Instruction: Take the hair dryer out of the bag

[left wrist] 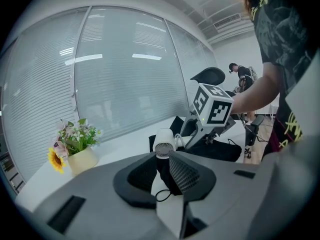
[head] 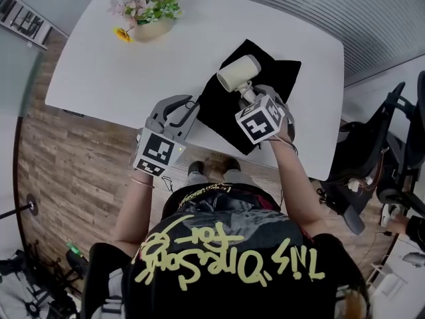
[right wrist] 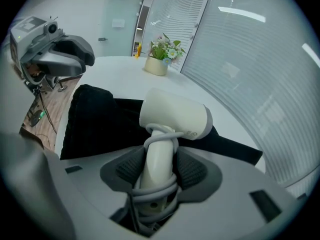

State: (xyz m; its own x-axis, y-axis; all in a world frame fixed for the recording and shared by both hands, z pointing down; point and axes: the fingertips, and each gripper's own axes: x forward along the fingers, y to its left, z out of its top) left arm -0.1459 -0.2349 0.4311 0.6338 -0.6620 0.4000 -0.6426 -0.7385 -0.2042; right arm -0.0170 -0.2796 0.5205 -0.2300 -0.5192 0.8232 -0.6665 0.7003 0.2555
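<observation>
Across the middle of the head view spreads the white bench [head: 99,72], rounded at its corners. On its right half, toward the near edge, lies the black bag [head: 275,72], flat and a little rumpled. Over the bag's upper middle the cream hair dryer [head: 238,73] shows whole, outside the cloth, barrel pointing to the upper right. Its handle sits between the jaws of the right hand-held gripper [right wrist: 159,166], which are clamped on it, and the grey cord [right wrist: 160,134] is wound round that handle. At the bag's left edge the left hand-held gripper [left wrist: 167,173] has its jaws nearly together, pinching a fold of the black cloth, with a thin drawstring loop [left wrist: 162,194] hanging beside it. At the bench's upper left stands a small pot of flowers [head: 149,18], well apart from the bag.
</observation>
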